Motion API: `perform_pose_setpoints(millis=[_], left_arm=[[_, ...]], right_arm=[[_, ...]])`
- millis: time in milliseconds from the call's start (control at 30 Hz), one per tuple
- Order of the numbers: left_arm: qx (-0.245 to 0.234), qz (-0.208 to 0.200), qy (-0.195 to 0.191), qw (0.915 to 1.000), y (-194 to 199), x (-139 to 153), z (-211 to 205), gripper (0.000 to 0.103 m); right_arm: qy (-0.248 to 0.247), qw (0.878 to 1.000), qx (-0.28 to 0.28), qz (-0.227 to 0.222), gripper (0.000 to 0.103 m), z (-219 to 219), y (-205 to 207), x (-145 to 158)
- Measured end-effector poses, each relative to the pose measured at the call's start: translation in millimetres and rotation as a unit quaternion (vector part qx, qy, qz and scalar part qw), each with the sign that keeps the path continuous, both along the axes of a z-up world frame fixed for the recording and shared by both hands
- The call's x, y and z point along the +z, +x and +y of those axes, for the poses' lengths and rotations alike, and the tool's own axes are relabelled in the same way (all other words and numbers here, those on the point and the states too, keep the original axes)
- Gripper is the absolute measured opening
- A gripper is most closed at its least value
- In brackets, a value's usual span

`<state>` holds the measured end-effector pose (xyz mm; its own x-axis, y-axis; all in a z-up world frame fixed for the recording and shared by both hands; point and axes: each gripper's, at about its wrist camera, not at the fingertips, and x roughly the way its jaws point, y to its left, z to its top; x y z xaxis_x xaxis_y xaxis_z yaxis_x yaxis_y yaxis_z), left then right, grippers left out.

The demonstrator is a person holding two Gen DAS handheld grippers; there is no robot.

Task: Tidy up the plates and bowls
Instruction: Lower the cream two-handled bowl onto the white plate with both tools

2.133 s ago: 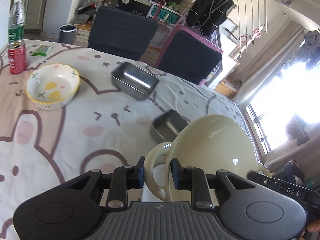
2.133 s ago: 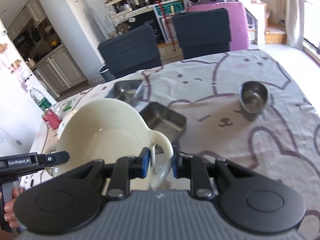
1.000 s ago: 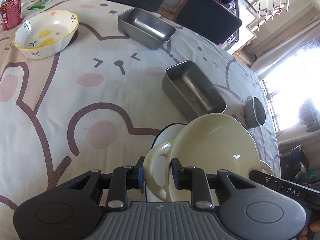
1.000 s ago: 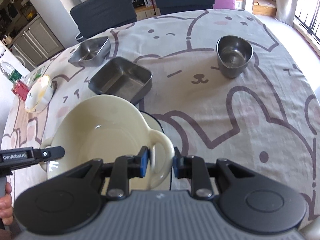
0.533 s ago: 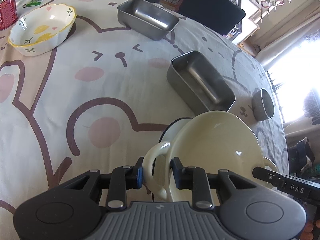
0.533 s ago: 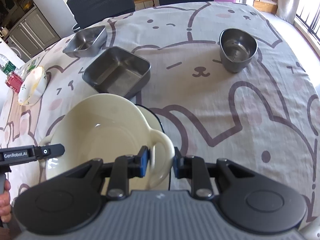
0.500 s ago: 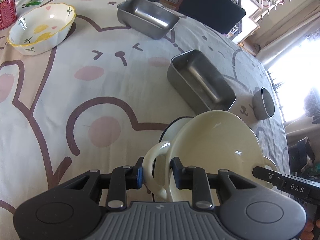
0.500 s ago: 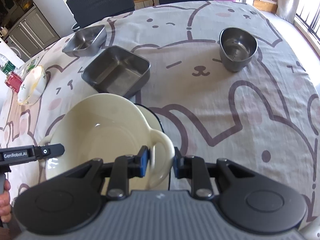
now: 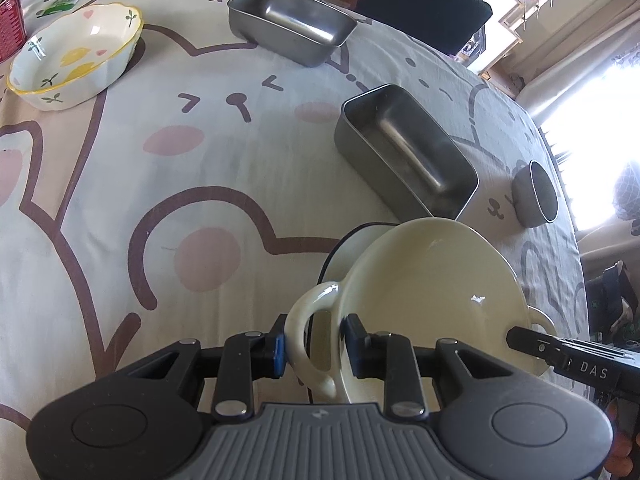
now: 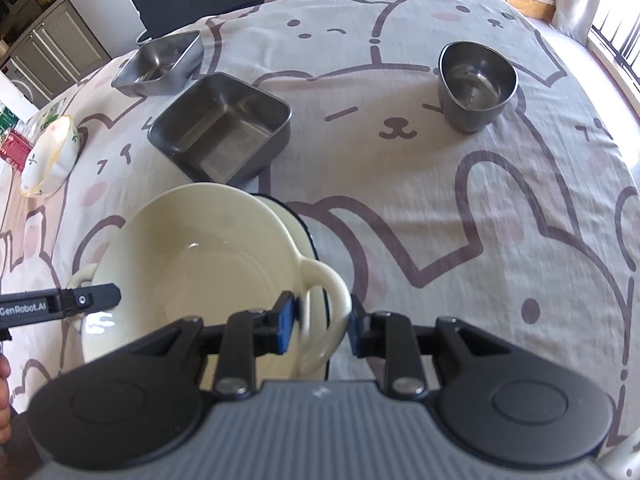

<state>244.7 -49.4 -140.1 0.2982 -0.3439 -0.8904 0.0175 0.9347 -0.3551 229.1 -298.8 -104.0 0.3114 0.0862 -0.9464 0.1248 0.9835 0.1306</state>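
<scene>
A cream bowl (image 9: 432, 280) with two loop handles hangs tilted just over a white dish with a dark rim (image 9: 352, 240) on the tablecloth. My left gripper (image 9: 316, 340) is shut on the bowl's left handle. My right gripper (image 10: 320, 322) is shut on the other handle, and the bowl (image 10: 200, 256) covers most of the dark-rimmed dish (image 10: 290, 216) in that view. I cannot tell whether the bowl touches the dish. Each view shows the tip of the other gripper at the bowl's far rim.
Just beyond the bowl stands a steel tray (image 9: 404, 160), with a second steel tray (image 9: 288, 28) farther back. A steel cup (image 10: 476, 84) is at the right. A flower-patterned bowl (image 9: 76, 56) and a red can (image 9: 10, 20) are far left. Dark chairs line the far edge.
Both cameras have tipped down toward the table, and the cream bowl has come lower over the dark-rimmed dish. The right jaws stand slightly wider than before.
</scene>
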Motion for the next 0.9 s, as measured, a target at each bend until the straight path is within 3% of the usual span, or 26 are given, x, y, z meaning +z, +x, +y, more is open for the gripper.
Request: perform_pose_setpoints(millis=[900], left_arm=[[-0.019,-0.001,0.018,0.9997,0.2,-1.2,-4.9,0.031]], right_arm=[[-0.008,1.0,0.006,0.016,0.034,1.1,5.4,-6.8]])
